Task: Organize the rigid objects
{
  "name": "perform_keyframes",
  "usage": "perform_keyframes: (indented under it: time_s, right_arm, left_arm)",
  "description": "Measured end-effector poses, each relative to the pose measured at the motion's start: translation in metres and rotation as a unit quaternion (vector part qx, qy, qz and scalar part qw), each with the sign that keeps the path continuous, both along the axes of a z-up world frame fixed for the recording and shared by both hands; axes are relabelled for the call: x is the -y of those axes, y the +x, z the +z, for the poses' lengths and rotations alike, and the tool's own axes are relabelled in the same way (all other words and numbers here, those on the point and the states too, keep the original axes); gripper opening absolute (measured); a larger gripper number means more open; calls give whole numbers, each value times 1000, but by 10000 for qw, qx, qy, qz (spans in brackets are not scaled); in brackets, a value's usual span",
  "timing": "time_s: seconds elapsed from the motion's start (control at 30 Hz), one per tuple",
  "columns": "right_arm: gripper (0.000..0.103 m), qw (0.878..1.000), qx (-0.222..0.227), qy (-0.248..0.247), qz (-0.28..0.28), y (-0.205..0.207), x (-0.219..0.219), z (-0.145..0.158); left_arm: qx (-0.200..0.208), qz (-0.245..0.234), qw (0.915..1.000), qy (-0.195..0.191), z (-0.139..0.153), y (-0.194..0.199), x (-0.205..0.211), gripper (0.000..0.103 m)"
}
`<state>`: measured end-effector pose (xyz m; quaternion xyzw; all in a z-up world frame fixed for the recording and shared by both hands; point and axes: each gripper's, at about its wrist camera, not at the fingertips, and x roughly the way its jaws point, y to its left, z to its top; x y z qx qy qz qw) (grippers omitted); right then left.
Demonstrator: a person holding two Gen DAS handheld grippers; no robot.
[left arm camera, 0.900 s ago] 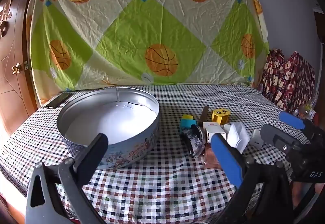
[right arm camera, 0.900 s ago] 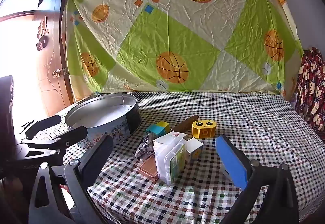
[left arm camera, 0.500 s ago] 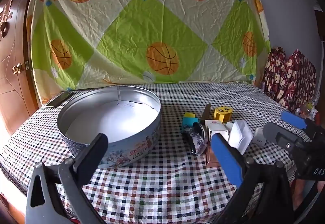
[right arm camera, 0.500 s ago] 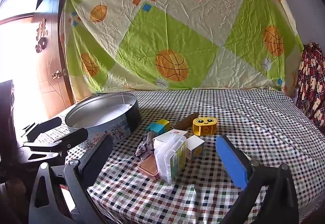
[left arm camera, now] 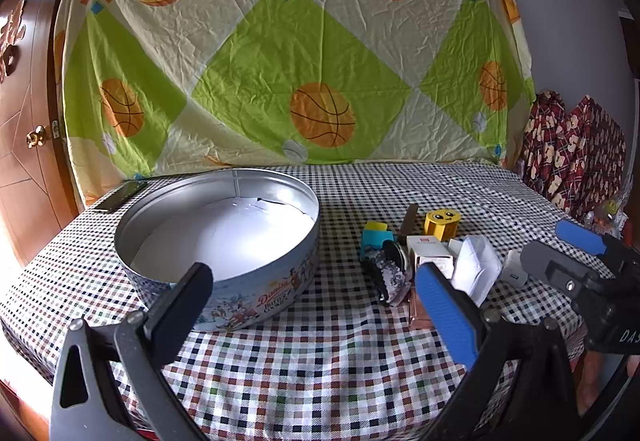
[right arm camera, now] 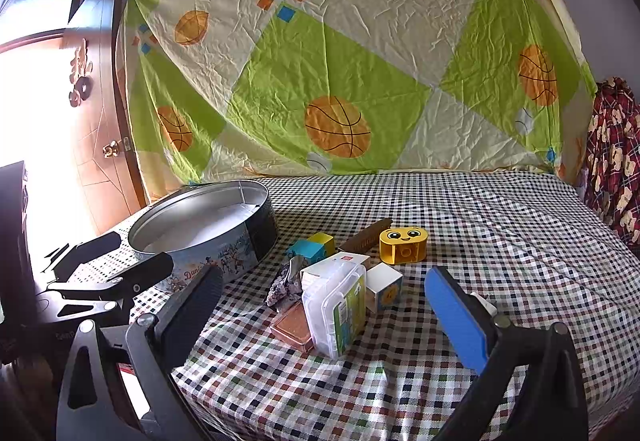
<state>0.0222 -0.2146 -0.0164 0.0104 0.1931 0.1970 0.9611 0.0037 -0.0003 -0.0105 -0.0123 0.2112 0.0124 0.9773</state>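
A round cookie tin (left arm camera: 224, 265) stands open and empty on the left of the checkered table; it also shows in the right wrist view (right arm camera: 208, 233). A heap of small objects lies right of it: a yellow smiley block (right arm camera: 403, 245), a teal and yellow block (right arm camera: 312, 247), a clear plastic box (right arm camera: 336, 309), a white cube (right arm camera: 385, 287), a pink flat piece (right arm camera: 293, 326), a brown stick (right arm camera: 366, 235). My left gripper (left arm camera: 316, 305) is open and empty at the table's front edge. My right gripper (right arm camera: 324, 317) is open and empty, just before the clear box.
The checkered table (left arm camera: 320, 357) has its front edge right under both grippers. A dark phone (left arm camera: 120, 196) lies behind the tin. A patterned sheet (left arm camera: 280, 61) hangs behind. A wooden door (left arm camera: 24, 145) is left, red cloth (left arm camera: 572, 149) right.
Both views have shifted slightly; the objects sit a little lower and nearer in frame. Both grippers stay open and nothing on the table has moved.
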Motion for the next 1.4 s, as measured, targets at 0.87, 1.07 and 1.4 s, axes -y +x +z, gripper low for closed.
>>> perform_keyframes:
  time_s: [0.87,1.07,1.4]
  right_arm:
    - [102,9995,-190,125,-231,11,28,-13]
    - [102,9988,-301,195,-338,19,40,-22]
    - [102,9951,-333,261,-891,31,79,-32]
  left_arm:
    - [-191,-141,9994,242,-13,16,25,103]
    - [-231,-232,9990,291,-15,21,35,103]
    - [-248,-919,9949,335,-12,32,76,102]
